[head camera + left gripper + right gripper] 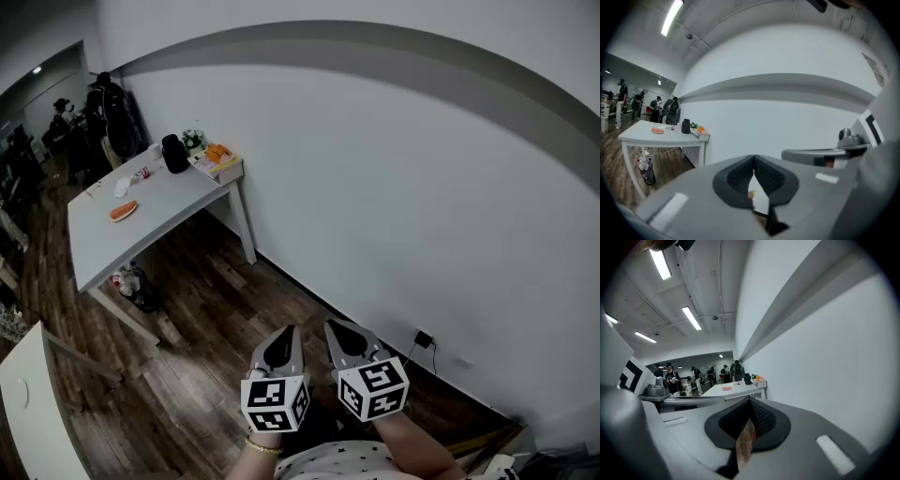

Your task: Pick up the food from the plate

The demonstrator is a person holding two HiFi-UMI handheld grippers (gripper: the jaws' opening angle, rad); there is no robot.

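White wall [394, 187]; dark wood floor [216, 319].
White tabletop [164, 206], one end at the wall, well apart from both grippers.
Left hand-held gripper [286, 332]: tips pressed together, nothing between them.
Right hand-held gripper [331, 328]: the same, just beside the left.
Box [221, 165] at the tabletop's wall-side corner; black container [174, 154] beside it.
Plate [123, 212] with orange food [122, 209], mid-tabletop.

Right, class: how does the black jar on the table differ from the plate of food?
The jar is black and stands tall; the plate is low, with orange food. The jar sits near the wall, the plate nearer the table's middle. Both rest on the white table.
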